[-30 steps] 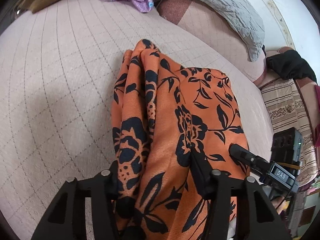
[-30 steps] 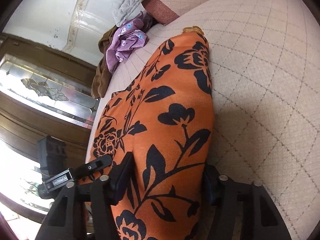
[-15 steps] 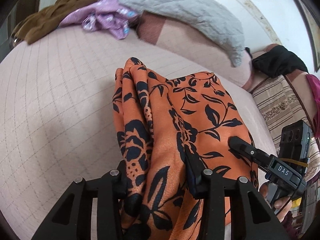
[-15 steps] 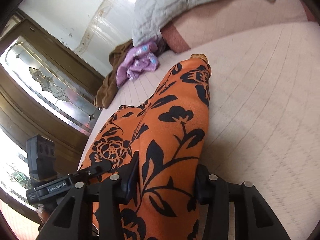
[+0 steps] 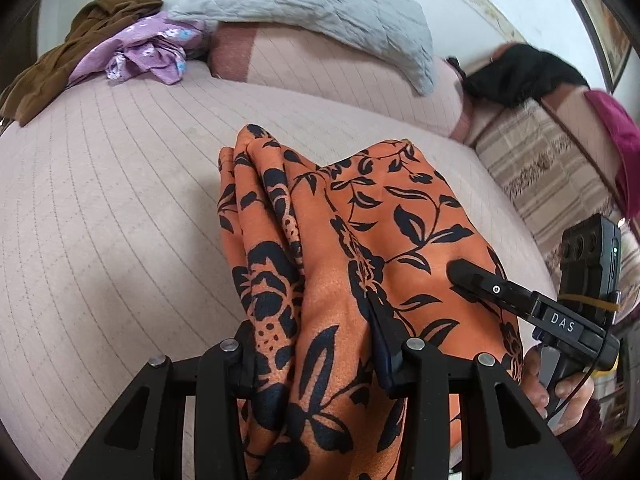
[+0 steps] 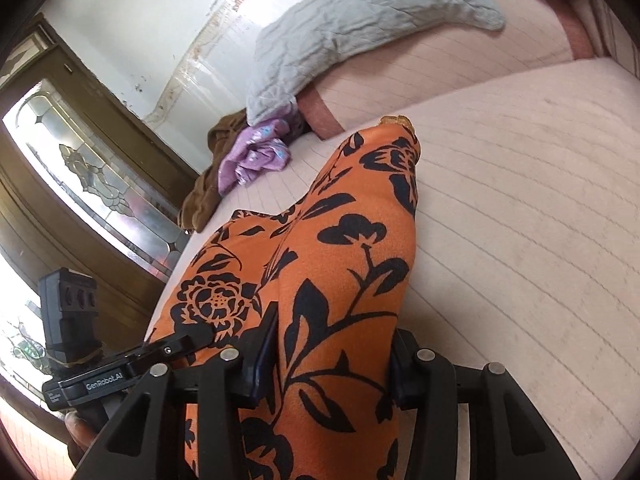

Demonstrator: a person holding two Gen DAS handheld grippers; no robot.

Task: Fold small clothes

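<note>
Garment (image 5: 360, 240) bunched betw both jaw pairs | L gripper (image 5: 316, 356) clamped on it | R gripper (image 6: 332, 360) same

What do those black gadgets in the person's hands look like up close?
Both are matte black plastic. The left gripper has angular, triangular-braced arms with silver rivets; its fingers are flat pads. The right gripper matches, and bears "DAS" lettering on its side. The left one reads "GenRobot.AI". Each carries a boxy black module strapped on with a yellow band. A dark maroon sleeve shows.
</note>
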